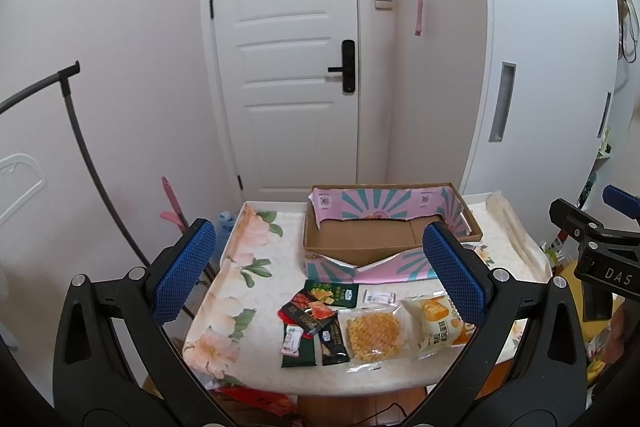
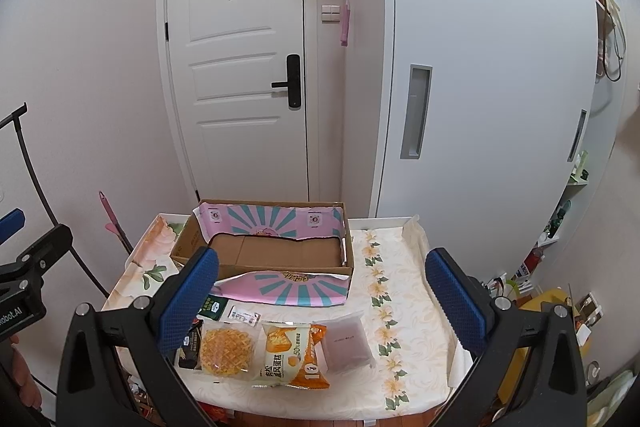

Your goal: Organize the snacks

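Broadly, a small table under a cream floral tablecloth [image 2: 404,291] carries an open brown cardboard box with pink-and-teal sunburst lining [image 2: 280,251] at its far side, its bottom bare. Nearer, a row of snacks lies flat: an orange-and-white cake packet [image 2: 288,355], a clear-wrapped golden waffle [image 2: 226,349] touching its left edge, and a pale translucent packet [image 2: 348,345] on its right. Both the left gripper [image 1: 320,271] and the right gripper [image 2: 320,303] hover above the near edge, blue pads wide apart, holding nothing.
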